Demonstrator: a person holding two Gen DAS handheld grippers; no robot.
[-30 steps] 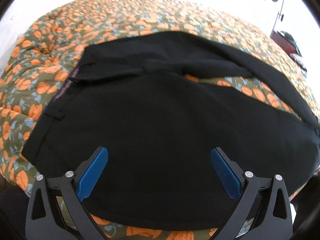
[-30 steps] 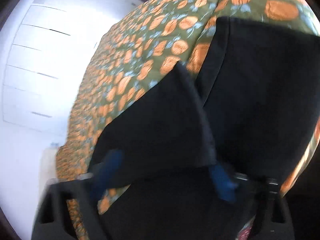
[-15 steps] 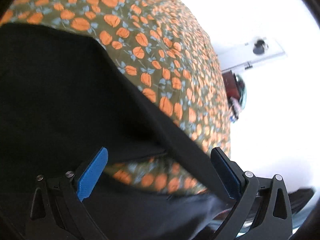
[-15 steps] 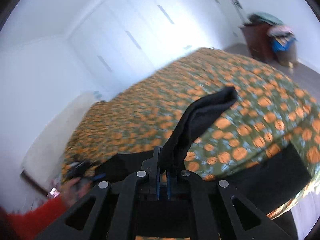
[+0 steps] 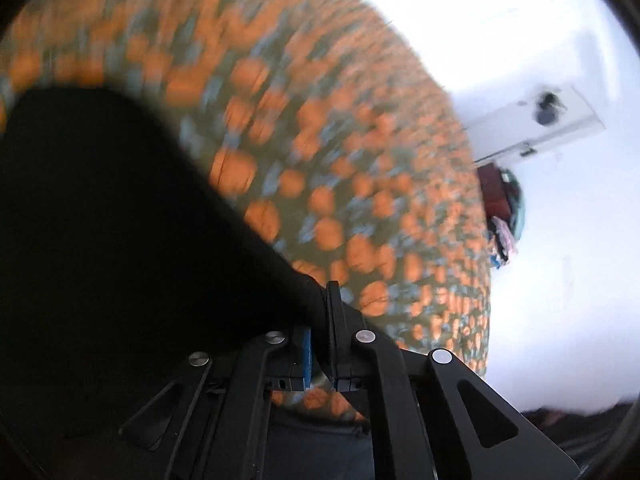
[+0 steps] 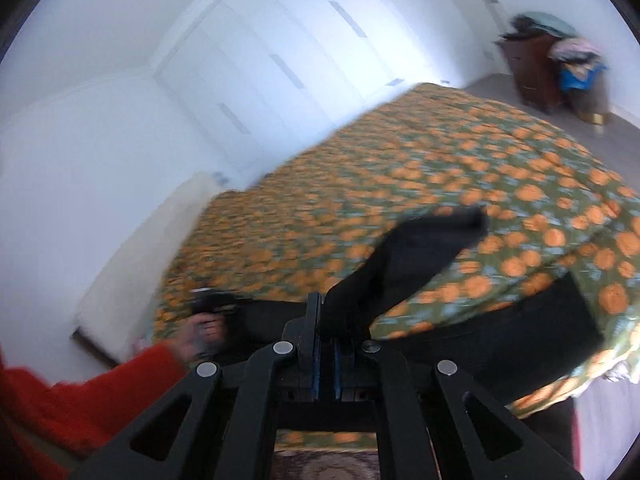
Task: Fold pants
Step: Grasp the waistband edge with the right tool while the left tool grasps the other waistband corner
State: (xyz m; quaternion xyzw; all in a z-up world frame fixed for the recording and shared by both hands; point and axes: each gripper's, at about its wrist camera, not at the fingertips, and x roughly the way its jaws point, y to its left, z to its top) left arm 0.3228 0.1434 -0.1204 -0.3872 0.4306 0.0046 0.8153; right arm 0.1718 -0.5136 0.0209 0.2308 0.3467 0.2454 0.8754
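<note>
Black pants [image 5: 100, 220] lie on a bedspread [image 5: 320, 140] printed with orange flowers. My left gripper [image 5: 320, 308] has its jaws closing, and they pinch a black edge of the pants. In the right wrist view my right gripper [image 6: 326, 316] is shut on a pant leg [image 6: 420, 248], which rises off the bed and flops over to the right. The remaining black cloth [image 6: 500, 328] lies along the bed's near edge. At the left of that view a hand [image 6: 200, 332] in a red sleeve [image 6: 80, 392] holds the blurred left gripper [image 6: 208, 300].
White wardrobe doors [image 6: 280, 60] line the wall behind the bed. A brown dresser [image 6: 536, 68] heaped with clothes stands in the far right corner, and the same dresser [image 5: 496, 196] shows in the left wrist view. A pale headboard [image 6: 132, 264] runs along the bed's left side.
My left gripper's jaws went from wide open to pinched on the pants edge as its view swung right. The right gripper rose, lifting the pant leg off the bed.
</note>
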